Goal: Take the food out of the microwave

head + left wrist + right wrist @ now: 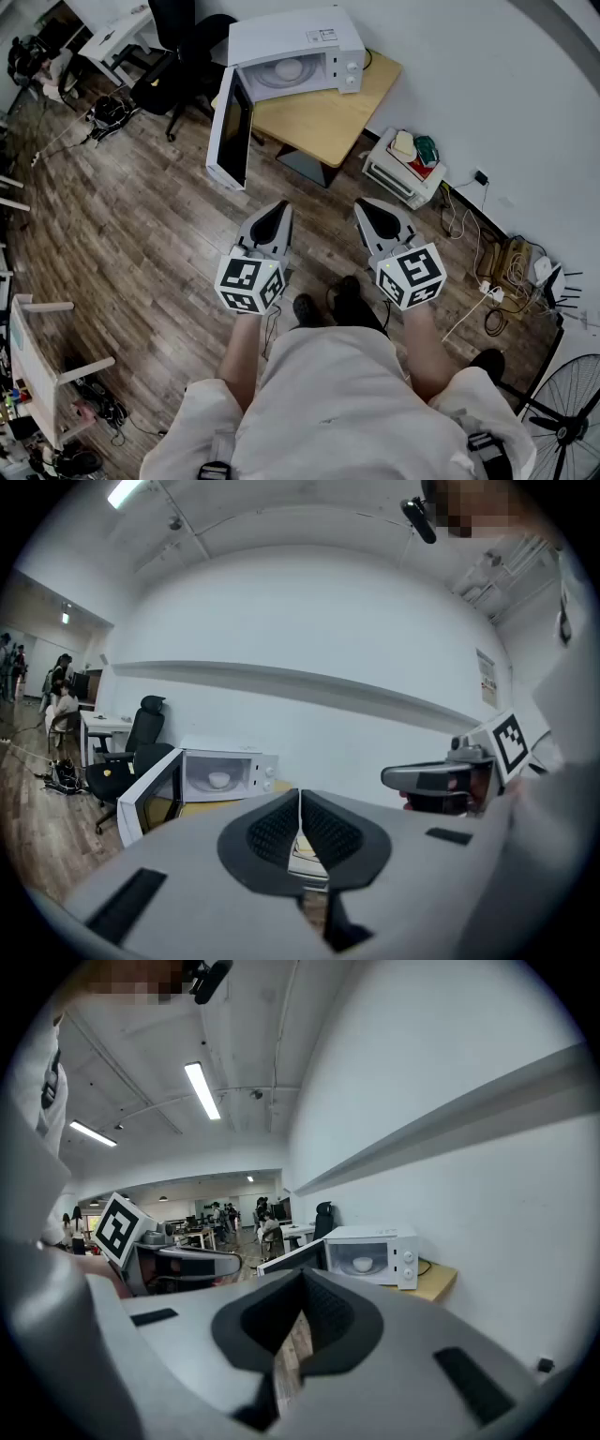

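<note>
Left gripper point(279, 208) and right gripper point(369, 208), both pinched closed and empty, face the open microwave point(309, 37); inside it sits a small white bowl point(362, 1264).

A bowl point(363, 1264) sits in the microwave point(309, 37), which stands on a table point(328, 120) beside the wall point(487, 75).

Far ahead of the left gripper point(282, 208), the bowl point(218, 780) inside the microwave point(266, 771) is too small to show its contents. Behind the right gripper point(367, 210), a fan point(565, 417) is cut by the picture's edge. Clutter point(415, 150) on the cart point(387, 176) ahead of that gripper is too small to sort out.
</note>
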`<state>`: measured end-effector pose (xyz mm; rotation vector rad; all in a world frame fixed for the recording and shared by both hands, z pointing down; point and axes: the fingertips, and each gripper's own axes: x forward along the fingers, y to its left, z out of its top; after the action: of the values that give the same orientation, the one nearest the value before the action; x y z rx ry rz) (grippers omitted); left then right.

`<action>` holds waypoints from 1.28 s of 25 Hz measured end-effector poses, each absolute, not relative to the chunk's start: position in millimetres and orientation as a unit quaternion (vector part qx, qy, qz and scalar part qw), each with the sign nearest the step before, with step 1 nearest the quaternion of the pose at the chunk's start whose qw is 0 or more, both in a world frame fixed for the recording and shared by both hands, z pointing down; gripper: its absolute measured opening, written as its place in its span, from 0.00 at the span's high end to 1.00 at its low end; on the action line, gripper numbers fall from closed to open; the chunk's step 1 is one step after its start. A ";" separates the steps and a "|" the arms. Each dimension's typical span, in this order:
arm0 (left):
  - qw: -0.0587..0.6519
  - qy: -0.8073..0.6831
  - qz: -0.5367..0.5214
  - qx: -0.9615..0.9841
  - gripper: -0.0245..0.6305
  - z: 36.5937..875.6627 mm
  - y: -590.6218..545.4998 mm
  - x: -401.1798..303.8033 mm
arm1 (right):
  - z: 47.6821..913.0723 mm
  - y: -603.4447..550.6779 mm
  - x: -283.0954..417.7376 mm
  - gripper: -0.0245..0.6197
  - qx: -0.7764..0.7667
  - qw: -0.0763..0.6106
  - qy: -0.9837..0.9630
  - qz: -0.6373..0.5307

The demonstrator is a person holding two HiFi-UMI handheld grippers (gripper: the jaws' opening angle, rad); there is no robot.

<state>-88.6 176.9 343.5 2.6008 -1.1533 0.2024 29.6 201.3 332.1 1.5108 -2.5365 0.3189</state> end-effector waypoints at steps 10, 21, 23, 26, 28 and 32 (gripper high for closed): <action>0.142 -0.373 0.070 0.914 0.95 339.7 212.5 -129.9 | 339.0 243.0 -16.2 0.96 0.522 0.102 -0.840 0.109; 0.149 -0.350 0.070 0.922 0.95 338.9 231.2 -143.7 | 341.2 261.6 -42.9 0.96 0.525 0.087 -0.838 0.121; 0.147 -0.346 0.070 0.924 0.95 339.2 231.9 -143.4 | 342.9 261.3 -43.7 0.96 0.523 0.090 -0.839 0.121; 0.146 -0.342 0.068 0.926 0.95 339.5 229.6 -142.2 | 343.5 256.9 -43.4 0.96 0.519 0.093 -0.841 0.118; 0.144 -0.346 0.068 0.925 0.94 339.1 223.0 -141.1 | 343.6 249.6 -42.6 0.95 0.514 0.095 -0.845 0.116; 0.142 -0.350 0.074 0.923 0.85 339.6 208.4 -136.4 | 342.7 231.4 -37.9 0.90 0.507 0.096 -0.849 0.113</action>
<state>-136.4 208.4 339.6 2.6638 -1.0113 0.2149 -37.9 231.4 342.7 1.5038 -2.5153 0.3349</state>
